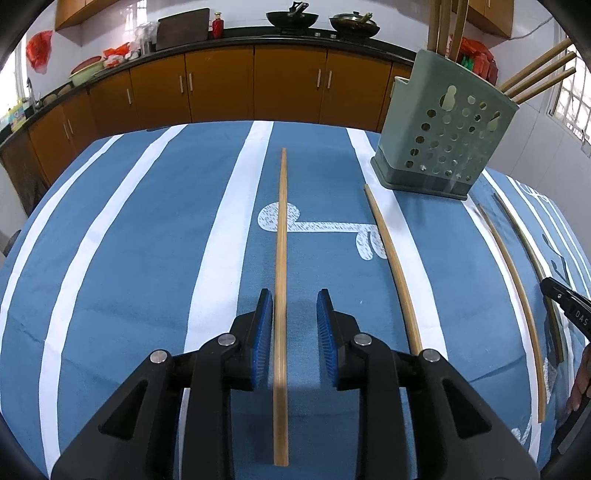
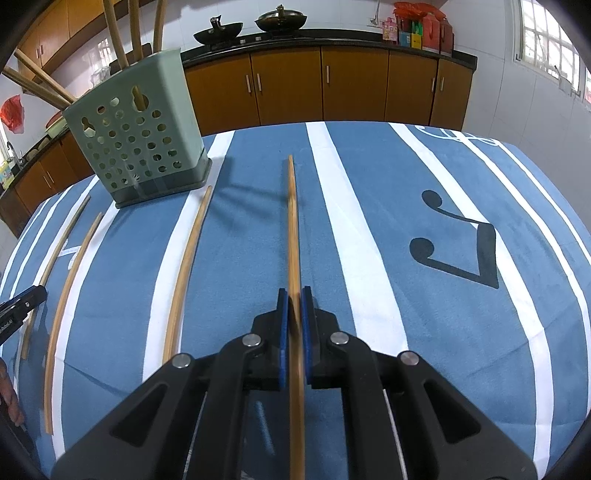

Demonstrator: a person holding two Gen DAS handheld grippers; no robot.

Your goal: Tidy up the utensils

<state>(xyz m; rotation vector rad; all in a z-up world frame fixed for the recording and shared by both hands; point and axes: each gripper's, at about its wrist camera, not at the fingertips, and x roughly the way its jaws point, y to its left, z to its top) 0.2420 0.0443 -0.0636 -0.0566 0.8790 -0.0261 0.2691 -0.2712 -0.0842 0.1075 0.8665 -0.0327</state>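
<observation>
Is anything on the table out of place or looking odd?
Yes. Chopsticks still lie loose on the blue striped cloth instead of standing in the green holder: one between the open left claw, one beside it, more further right. The right claw grips another.

bright daylight, soft shadows (fisheye-bent edges), sharp.

- A home kitchen is showing: orange-brown wooden cabinets [image 1: 221, 85] with metal bar handles are running under a long black worktop [image 1: 258, 37].
- Two black woks [image 2: 218, 31] are sitting on it.
- White wall tiles [image 2: 498, 85] and a barred window [image 2: 546, 40] are lining the room.
</observation>
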